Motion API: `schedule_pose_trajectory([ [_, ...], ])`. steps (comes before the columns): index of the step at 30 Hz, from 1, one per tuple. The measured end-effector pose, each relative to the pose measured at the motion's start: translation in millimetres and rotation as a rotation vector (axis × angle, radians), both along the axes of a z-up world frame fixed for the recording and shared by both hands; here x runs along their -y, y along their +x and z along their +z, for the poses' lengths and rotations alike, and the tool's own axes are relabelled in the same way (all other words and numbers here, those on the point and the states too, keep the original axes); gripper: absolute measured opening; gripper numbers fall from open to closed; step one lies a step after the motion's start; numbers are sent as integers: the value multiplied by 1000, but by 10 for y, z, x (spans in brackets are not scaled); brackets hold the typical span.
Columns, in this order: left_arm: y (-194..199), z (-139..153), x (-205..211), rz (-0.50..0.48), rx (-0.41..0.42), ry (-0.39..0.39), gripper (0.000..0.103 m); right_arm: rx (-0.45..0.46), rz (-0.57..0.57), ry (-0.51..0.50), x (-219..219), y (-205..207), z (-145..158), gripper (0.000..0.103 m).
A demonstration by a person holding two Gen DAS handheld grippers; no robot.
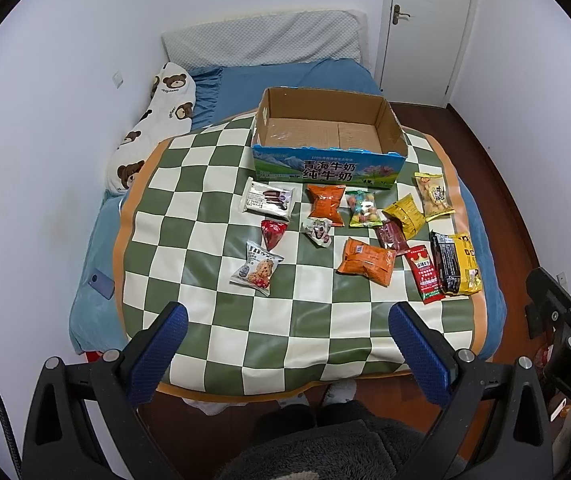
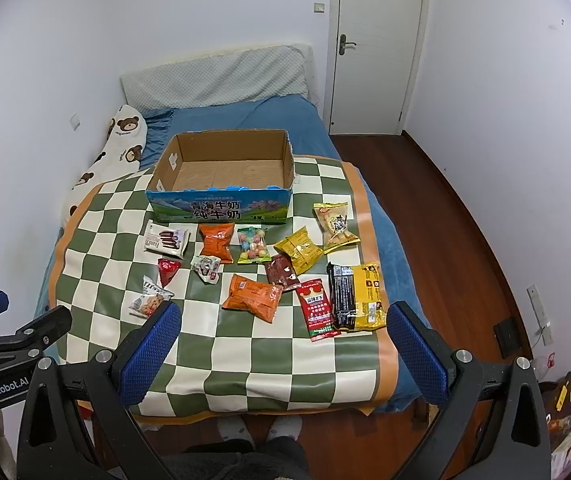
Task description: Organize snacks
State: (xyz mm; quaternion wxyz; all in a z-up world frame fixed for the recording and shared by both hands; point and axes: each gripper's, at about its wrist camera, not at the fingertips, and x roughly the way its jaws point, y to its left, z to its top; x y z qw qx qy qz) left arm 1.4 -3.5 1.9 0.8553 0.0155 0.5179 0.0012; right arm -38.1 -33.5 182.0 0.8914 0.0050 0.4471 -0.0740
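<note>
Both claws are released and carry nothing: the left claw hangs over the near edge of the checkered mat, low in its frame, and the right claw does the same in the right wrist view, its blue fingers spread wide. Nothing is packed yet, so your job, as I judge it, is the first pick.

Start with what lies nearest. For the left claw that is the cookie packet, left of centre in the frame, lying apart from the others with the red cone-shaped sweet just beyond it. Come down over the packet's short width, close on the crimped seam or the body, and don't squeeze hard; it looks puffy and the contents will likely crumble.

For the right claw, the red sachet and the black-and-yellow bar packet lie side by side, seemingly touching, at lower right of centre. Take the outer one first so you don't drag its neighbour. The orange packet sits free in the middle.

Further back, a row of small bags lies just before the cardboard box, which stands open and empty in the upper centre of the frame. Lift each snack clear of the front wall before letting go inside.
</note>
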Motion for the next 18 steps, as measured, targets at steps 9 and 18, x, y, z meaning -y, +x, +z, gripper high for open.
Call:
schedule_pose_trajectory([
  [9,-8,-1,16,-3,1,2,103,-2,-1,0,-2,1,0,103],
  [18,-15,-1,9,-6,-3,-1,103,-11,-5,1,30,-8,43,103],
])
